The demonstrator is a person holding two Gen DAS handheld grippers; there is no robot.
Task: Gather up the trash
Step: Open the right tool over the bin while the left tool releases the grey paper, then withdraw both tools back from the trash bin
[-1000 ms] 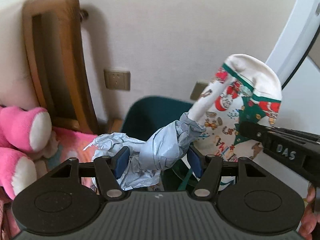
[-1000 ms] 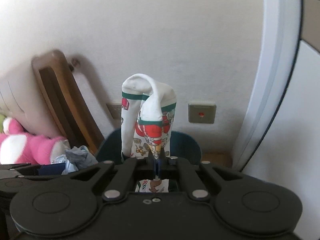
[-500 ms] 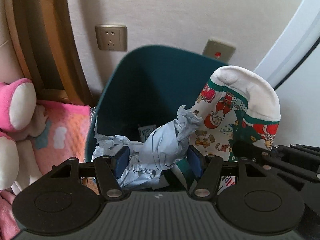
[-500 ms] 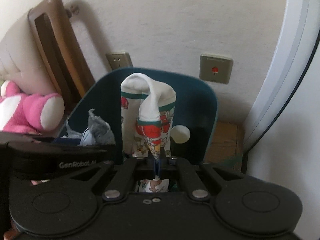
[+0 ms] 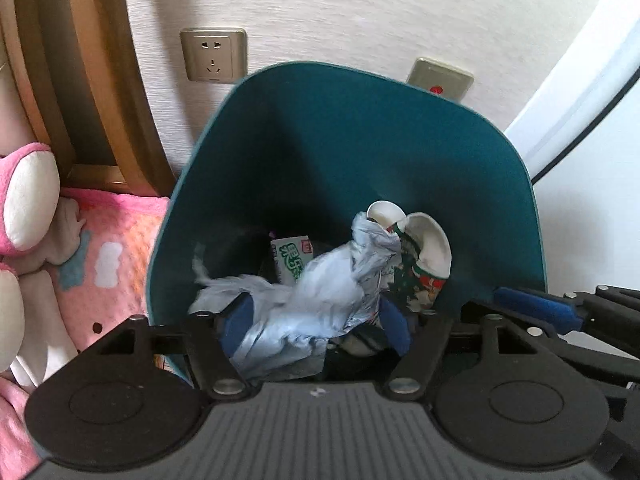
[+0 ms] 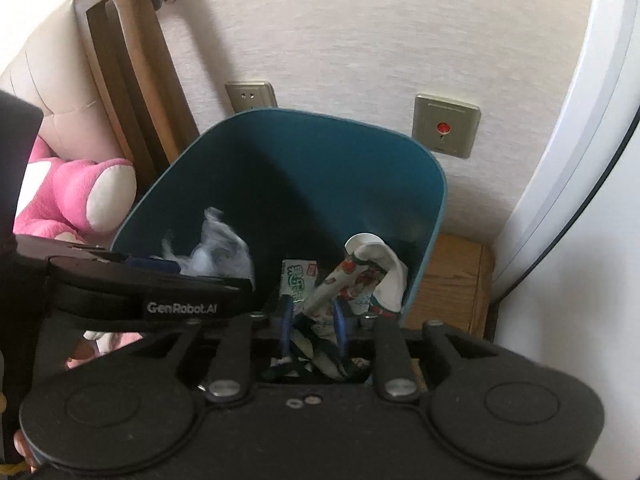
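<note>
Item 1: teal bin [image 5: 460, 168], against the wall, mouth tipped toward you; both your tongs are over its near rim.

Item 2: crumpled blue-grey paper [image 5: 320, 300]. Your left tongs [image 5: 316, 322] are spread wide w/ the wad lying between the blue pads; can't tell if either pad presses it. Long axis runs from lower left near the tongs up & right, twisted tip pointing into the bin toward the sock. Motion-blurred.

Item 3: printed sock [image 6: 360, 276], red/green pattern, white toe. Your right tongs [image 6: 312, 320] are parted, blue pads either side of the sock's lower end; grip not certain. Long axis runs from the tongs up & away into the bin, toe folded over at the far end, drooping right.

Item 4: green-&-white packet [image 6: 298, 278], flat on the bin bottom, between wad and sock.

Surroundings: pink plush [image 6: 80, 196] left of bin; wall socket [image 5: 213, 55] above the rim; red-button switch plate [image 6: 446, 126] to the right.
</note>
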